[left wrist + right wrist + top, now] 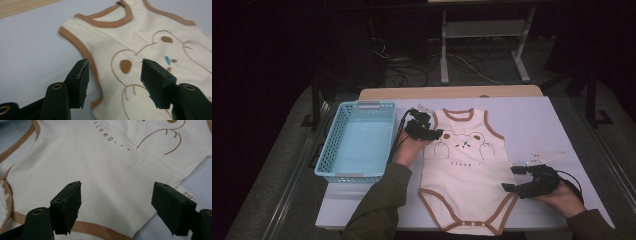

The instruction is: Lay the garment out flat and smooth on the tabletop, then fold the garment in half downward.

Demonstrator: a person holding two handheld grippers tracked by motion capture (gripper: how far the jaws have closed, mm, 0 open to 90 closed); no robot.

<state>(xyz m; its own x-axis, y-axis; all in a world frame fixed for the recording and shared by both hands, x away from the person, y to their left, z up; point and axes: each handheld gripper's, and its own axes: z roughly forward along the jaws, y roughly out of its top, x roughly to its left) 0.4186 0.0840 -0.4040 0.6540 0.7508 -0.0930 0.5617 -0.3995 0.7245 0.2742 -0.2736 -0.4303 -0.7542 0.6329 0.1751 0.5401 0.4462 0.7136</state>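
Observation:
A cream baby bodysuit [462, 175] with brown trim and a bear print lies flat on the pale table [532, 120], neck toward the far side. My left gripper [432, 131] hovers at its left armhole. In the left gripper view its jaws stand open [115, 72] over the brown armhole edge of the bodysuit [140, 37], with nothing pinched. My right gripper [511, 178] sits at the garment's lower right side. Its jaws are open [116, 195] above the bodysuit [112, 165], near the brown hem.
A light blue plastic basket [362, 106] stands on the table's left part, just left of my left hand. A small white label [188, 195] sticks out from the garment's side seam. Bare table lies right of the bodysuit; cables and a stand lie on the floor beyond.

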